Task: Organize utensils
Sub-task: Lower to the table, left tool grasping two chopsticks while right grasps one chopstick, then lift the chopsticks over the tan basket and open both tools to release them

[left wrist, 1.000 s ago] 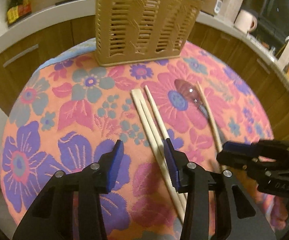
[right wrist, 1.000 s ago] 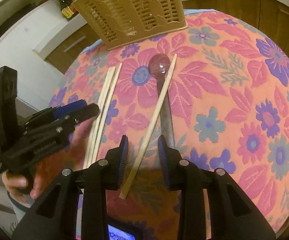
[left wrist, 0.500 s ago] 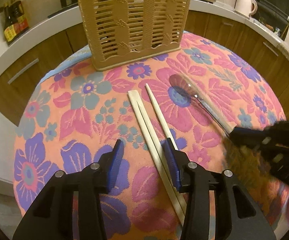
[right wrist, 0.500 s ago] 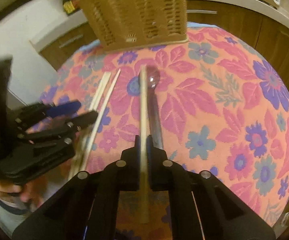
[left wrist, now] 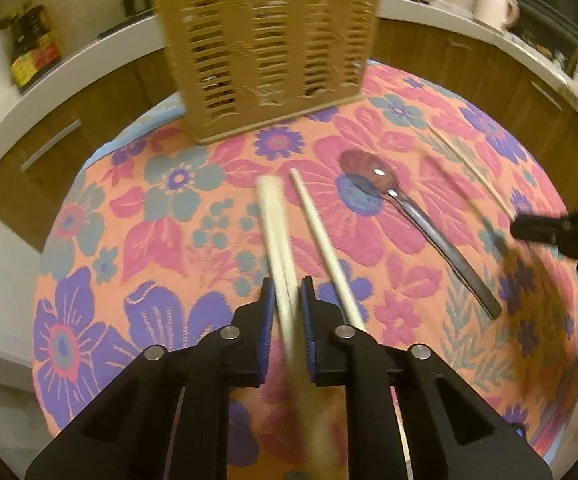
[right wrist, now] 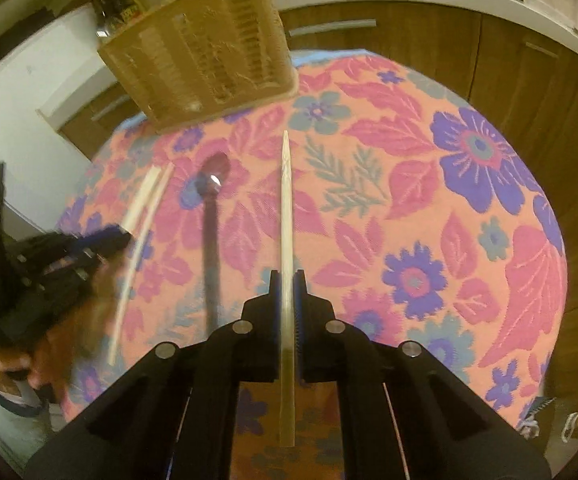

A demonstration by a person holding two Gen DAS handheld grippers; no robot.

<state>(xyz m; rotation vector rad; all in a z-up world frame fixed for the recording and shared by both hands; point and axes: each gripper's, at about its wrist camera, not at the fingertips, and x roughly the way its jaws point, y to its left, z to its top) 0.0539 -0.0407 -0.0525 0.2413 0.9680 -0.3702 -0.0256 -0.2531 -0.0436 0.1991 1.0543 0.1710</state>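
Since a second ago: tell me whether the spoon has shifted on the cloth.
No. The spoon still has its bowl on the same blue flower centre of the cloth, handle pointing the same way.

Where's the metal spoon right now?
The spoon lies flat on the flowered tablecloth, untouched, in front of the tan basket. In the left wrist view it sits right of the loose chopstick.

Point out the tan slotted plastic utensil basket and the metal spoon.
Tan slotted plastic utensil basket (left wrist: 267, 56), left wrist view, on its slotted front wall.
Metal spoon (left wrist: 369, 172), left wrist view, on its bowl.
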